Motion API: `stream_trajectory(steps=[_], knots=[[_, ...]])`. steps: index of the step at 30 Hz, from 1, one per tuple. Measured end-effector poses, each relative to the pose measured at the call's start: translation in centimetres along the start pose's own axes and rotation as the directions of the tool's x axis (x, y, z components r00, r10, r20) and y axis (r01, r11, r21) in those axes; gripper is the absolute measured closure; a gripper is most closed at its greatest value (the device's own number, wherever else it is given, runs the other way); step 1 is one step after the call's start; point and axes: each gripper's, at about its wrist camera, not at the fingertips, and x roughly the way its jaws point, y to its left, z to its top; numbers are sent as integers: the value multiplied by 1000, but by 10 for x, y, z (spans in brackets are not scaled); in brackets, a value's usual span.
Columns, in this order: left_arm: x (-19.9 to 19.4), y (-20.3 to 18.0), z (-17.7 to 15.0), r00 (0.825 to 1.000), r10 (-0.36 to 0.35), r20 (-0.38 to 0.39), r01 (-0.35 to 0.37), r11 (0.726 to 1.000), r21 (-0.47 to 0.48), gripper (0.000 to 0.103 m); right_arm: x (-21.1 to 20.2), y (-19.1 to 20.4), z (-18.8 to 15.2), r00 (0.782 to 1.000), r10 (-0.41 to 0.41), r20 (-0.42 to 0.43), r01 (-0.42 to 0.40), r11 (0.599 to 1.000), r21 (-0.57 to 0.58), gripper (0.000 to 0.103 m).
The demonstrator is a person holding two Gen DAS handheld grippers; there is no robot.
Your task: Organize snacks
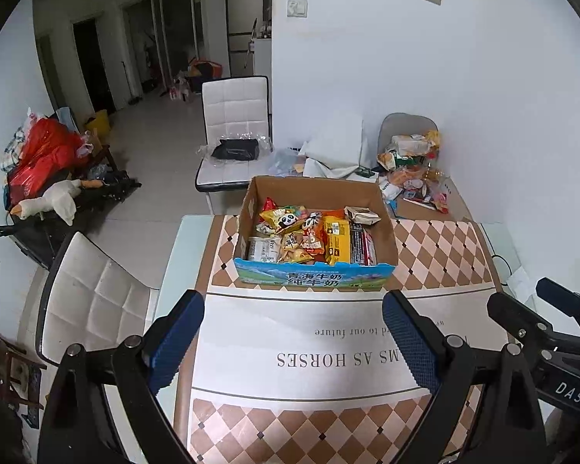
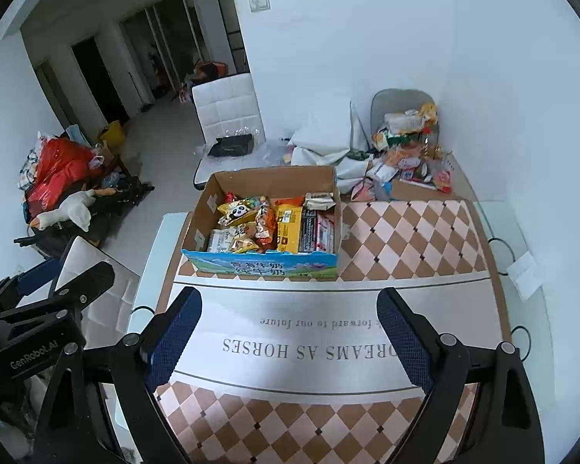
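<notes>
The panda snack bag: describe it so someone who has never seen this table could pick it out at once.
Start at the table with the checkered mat, then find the open cardboard box with a blue printed front. Among the packets inside, look toward the back left. The panda snack bag lies on top there, yellow, and is the only packet with a black-and-white panda face.

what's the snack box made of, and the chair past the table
Snack box: looks like corrugated cardboard, matte brown inside with a printed blue front. Chair: seems padded white leather or faux leather, slightly glossy, with stitched quilted squares; which of the two cannot be told.
</notes>
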Motion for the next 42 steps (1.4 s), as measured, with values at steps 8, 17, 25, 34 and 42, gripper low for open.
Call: stream_trajectory(steps=[8, 17, 25, 34, 42], knots=[[-9, 3, -1, 1000, 5, 22, -5, 1000, -21, 9, -16, 1, 0, 1000, -5, 21, 5, 1000, -11, 9], [0, 6, 6, 997, 30, 72, -28, 999, -37, 0, -4, 1, 11, 999, 4, 37, -4, 1000, -1, 5], [18, 9, 21, 991, 83, 107, -78, 996, -44, 0, 23, 0, 27, 996, -56, 70, 56, 998, 1, 3], [44, 8, 29, 992, 102, 80, -100, 995, -27, 0, 45, 4, 43, 991, -98, 94, 99, 995, -6, 3], [52, 8, 28, 992, 110, 65, -109, 994, -19, 0, 55, 9, 48, 990, -111, 90, 112, 994, -9, 3]])
